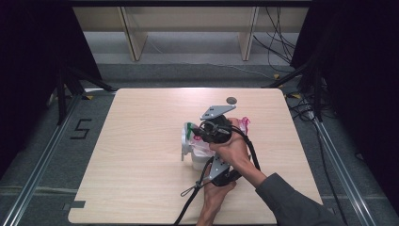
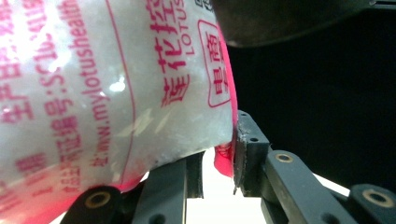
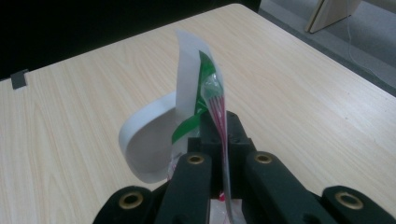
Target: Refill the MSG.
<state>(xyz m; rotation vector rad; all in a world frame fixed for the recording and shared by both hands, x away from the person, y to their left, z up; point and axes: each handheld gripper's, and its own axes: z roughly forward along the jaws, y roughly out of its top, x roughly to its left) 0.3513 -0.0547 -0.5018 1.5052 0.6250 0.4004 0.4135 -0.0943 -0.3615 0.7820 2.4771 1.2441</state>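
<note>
While pinched flat at twelve o'clock between closed right gripper (image 3: 223, 135) pads, clear red-printed plastic bag (image 2: 107, 88) edge; bag's bulk clamped by left gripper (image 2: 219, 158).

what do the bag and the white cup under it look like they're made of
Bag: thin plastic film, glossy and partly see-through, with shiny glints, wrinkles and red print; pale contents show through. Its edge is pinched flat between the right hand-held gripper jaws. White cup: looks like smooth matte plastic or coated paper; the thin, even rim does not settle which.
</note>
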